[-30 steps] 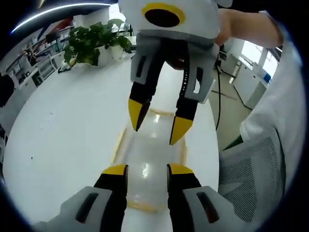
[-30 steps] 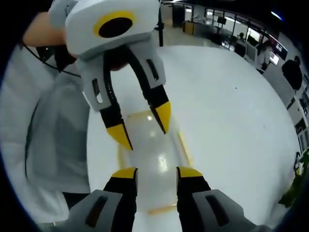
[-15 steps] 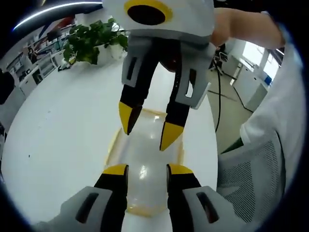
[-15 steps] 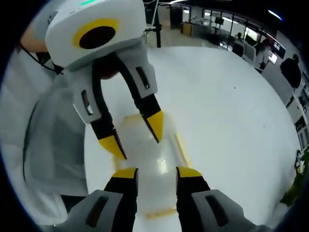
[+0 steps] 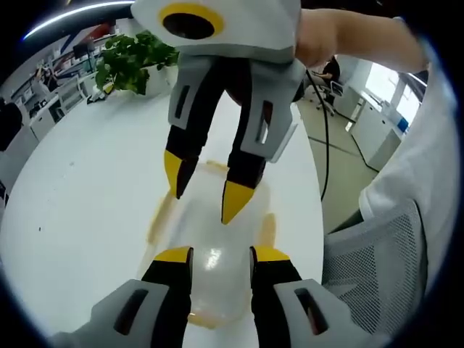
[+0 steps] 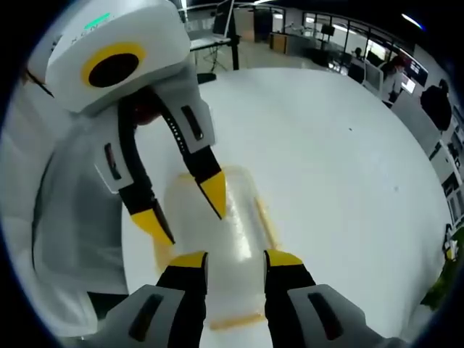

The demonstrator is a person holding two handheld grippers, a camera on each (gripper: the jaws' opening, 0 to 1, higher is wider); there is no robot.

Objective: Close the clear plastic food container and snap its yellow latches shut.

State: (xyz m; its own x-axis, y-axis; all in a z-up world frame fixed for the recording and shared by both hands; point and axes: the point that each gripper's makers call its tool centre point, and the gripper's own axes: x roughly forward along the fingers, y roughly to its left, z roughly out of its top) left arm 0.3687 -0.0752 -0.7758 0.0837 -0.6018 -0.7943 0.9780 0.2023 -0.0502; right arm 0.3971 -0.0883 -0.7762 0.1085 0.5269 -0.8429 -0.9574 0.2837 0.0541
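Looking along our left gripper (image 5: 219,255): its yellow-tipped jaws rise from the bottom centre of the left gripper view, standing apart with nothing between them.
Left gripper position: we see it over the near end of the clear container (image 5: 210,239); whether it touches the lid we cannot tell.
Right gripper (image 6: 235,259): in the right gripper view its jaws come up from the bottom centre, also spread, with the lid showing in the gap.
Other gripper seen from the left: the right gripper (image 5: 203,192) comes down from the top centre of the frame, tips pointing at the far half of the container.
Other gripper seen from the right: the left gripper (image 6: 181,210) enters from the upper left of the frame, jaws apart above the container.
Clear container (image 6: 217,239): we find it lying flat on the white worktop (image 6: 341,181), in the lower middle of both views, lid down.
Yellow latches (image 5: 265,230): visible as yellow strips along the container's edges; we cannot tell whether they are snapped.
Surroundings: a potted plant (image 5: 134,61) at the upper left of the left gripper view, a mesh chair (image 5: 370,268) at the lower right.
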